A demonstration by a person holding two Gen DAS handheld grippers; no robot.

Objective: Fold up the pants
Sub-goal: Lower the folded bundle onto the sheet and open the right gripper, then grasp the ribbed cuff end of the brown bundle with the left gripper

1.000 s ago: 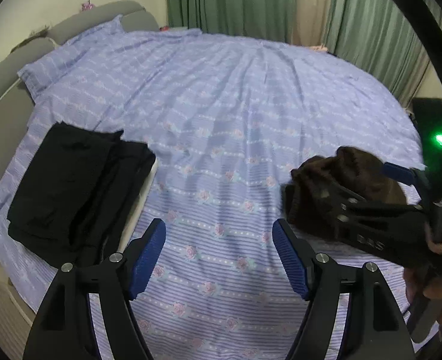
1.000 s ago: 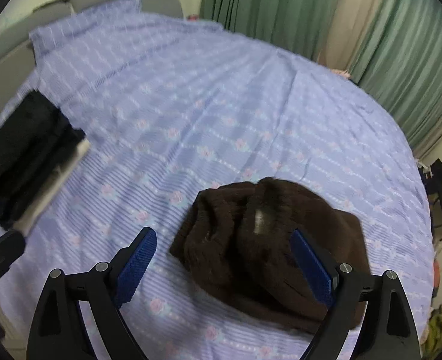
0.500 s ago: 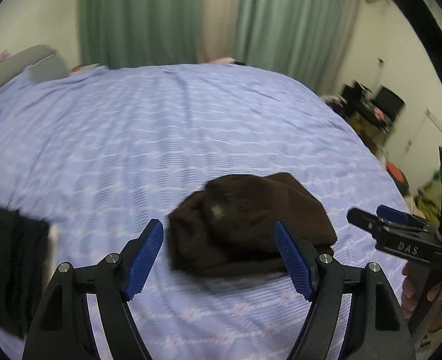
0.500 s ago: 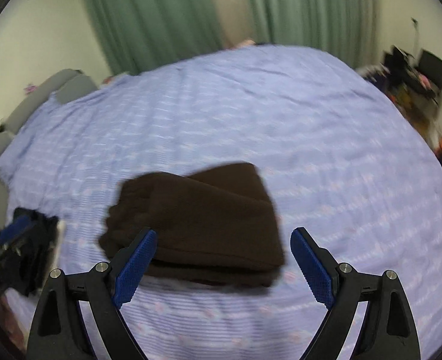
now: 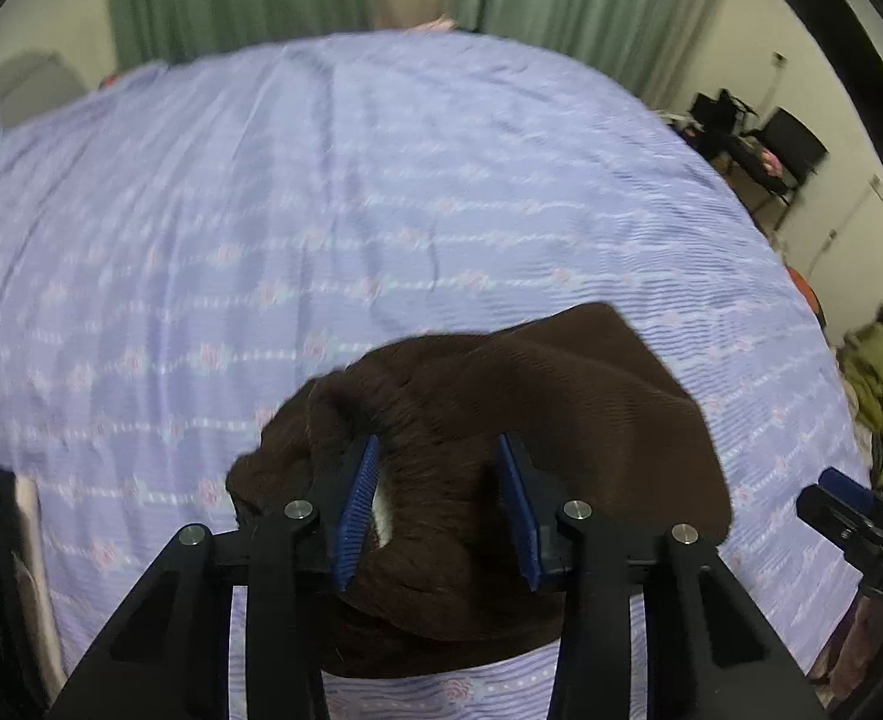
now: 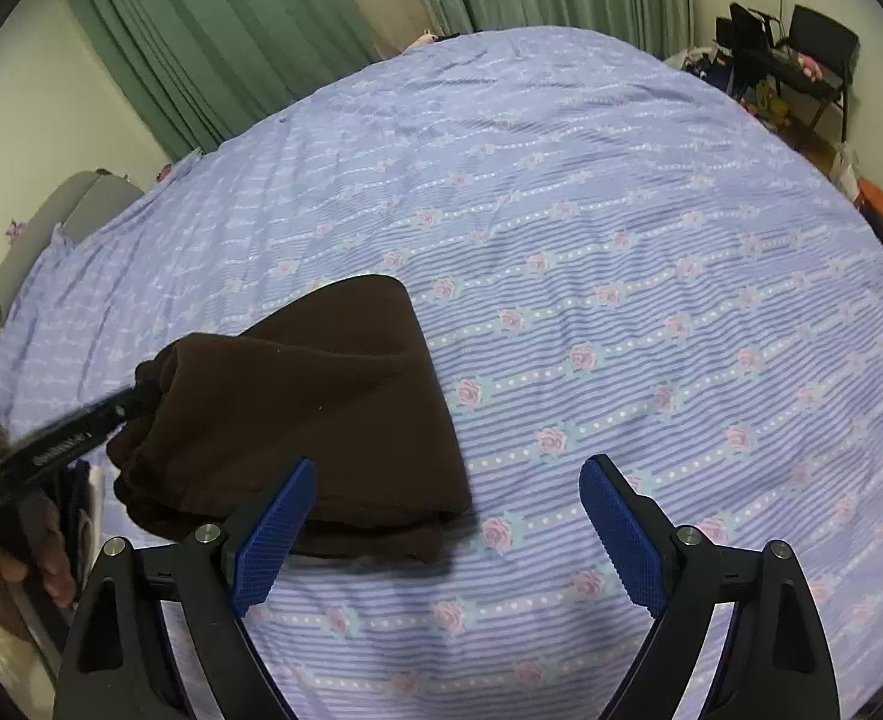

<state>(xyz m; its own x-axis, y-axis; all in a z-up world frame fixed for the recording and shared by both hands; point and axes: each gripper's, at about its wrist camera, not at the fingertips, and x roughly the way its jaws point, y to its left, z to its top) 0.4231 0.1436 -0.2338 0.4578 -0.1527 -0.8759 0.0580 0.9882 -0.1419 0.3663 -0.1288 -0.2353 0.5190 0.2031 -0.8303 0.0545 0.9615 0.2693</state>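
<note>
Your brown pants [image 6: 309, 420] lie in a folded, bunched heap on the near part of the bed — a soft, fuzzy ribbed knit, roughly wedge-shaped, with the gathered waistband end toward your left. A small pale patch shows inside the bunched waistband in the left wrist view. Under them the bedsheet [image 6: 621, 240] is lavender cotton with fine stripes, dotted lines and rows of pink roses, lightly creased. Your left gripper [image 5: 438, 504] has its blue ridged pads set narrow around the bunched waistband, with cloth filling the gap between them — whether it is actually pinched firm, you cannot tell. Your right gripper [image 6: 444, 531] stands wide apart, holding nothing, its left pad over the heap's near edge.
</note>
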